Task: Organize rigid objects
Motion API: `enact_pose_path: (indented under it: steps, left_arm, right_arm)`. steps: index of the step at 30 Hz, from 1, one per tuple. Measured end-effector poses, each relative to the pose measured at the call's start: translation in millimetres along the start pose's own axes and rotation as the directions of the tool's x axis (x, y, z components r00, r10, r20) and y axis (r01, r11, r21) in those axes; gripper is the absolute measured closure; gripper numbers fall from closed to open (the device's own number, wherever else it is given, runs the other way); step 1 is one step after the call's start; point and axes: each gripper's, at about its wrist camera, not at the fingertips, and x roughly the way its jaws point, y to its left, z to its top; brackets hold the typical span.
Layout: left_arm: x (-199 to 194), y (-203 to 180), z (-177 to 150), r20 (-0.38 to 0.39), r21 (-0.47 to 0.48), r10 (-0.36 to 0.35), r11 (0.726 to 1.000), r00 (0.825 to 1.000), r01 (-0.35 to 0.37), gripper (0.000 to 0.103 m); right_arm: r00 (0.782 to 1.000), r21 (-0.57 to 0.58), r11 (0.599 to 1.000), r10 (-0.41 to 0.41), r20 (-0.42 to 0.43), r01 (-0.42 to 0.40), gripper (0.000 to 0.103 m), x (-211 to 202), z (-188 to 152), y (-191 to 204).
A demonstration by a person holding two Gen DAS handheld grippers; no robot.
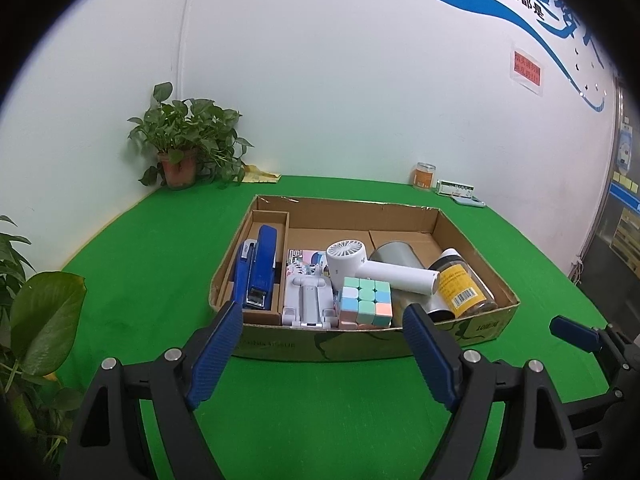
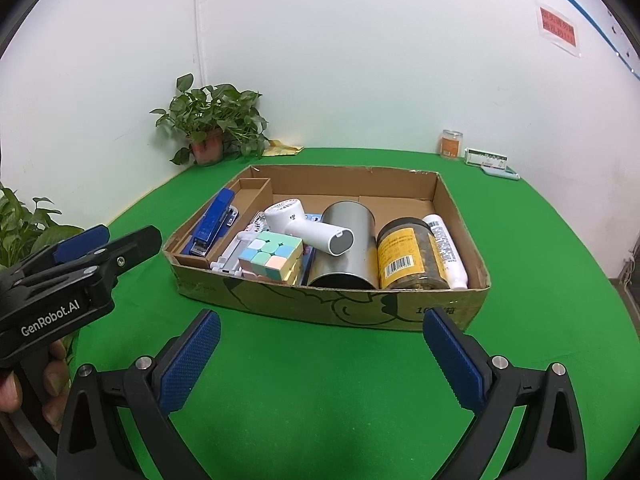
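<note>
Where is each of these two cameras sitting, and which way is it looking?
Left wrist: rides the left gripper, looking forward and down at the cardboard box; own open blue fingers show, the right gripper's tip at the far right.
Right wrist: rides the right gripper, facing the same box; own open fingers, the left gripper, a hand.
Shared: box, stapler, cube, green table.

Both wrist views face the cardboard box [image 1: 472, 330] nearby.

On the bright green tabletop [image 2: 320, 380] sits a brown cardboard box [image 2: 452, 200] holding a blue stapler [image 2: 212, 220], a white handheld fan [image 2: 308, 230], a pastel-squared cube [image 2: 272, 258], a silvery metal can [image 2: 346, 248] and a yellow-labelled jar [image 2: 412, 260].
</note>
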Motion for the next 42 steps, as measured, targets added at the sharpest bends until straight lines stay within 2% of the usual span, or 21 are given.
enact_pose_path:
  steps: [17, 24, 28, 42]
  left_arm:
    - [10.8, -6.1, -7.8, -0.034, 0.017, 0.009, 1.000, 0.999, -0.008, 0.021]
    - [18.3, -6.0, -10.1, -0.070, 0.006, 0.024, 1.000, 0.997, -0.024, 0.021]
    - [20.5, -6.6, -10.6, -0.084, 0.005, 0.006, 1.000, 0.996, -0.006, 0.021]
    - [23.3, -7.8, -14.6, -0.096, 0.015, 0.013, 1.000, 0.995, -0.011, 0.021]
  right_arm:
    - [1.000, -0.002, 1.000, -0.009, -0.022, 0.009, 0.001, 13.4, -2.5, -4.7]
    - [1.000, -0.013, 1.000, -0.021, -0.002, 0.021, 0.001, 14.0, -4.3, -5.5]
    - [0.999, -0.008, 0.999, -0.032, -0.001, 0.032, 0.001, 15.2, -4.0, -7.0]
    - [0.999, 0.000, 0.999, -0.046, -0.006, 0.046, 0.001, 16.2, -6.6, -5.0]
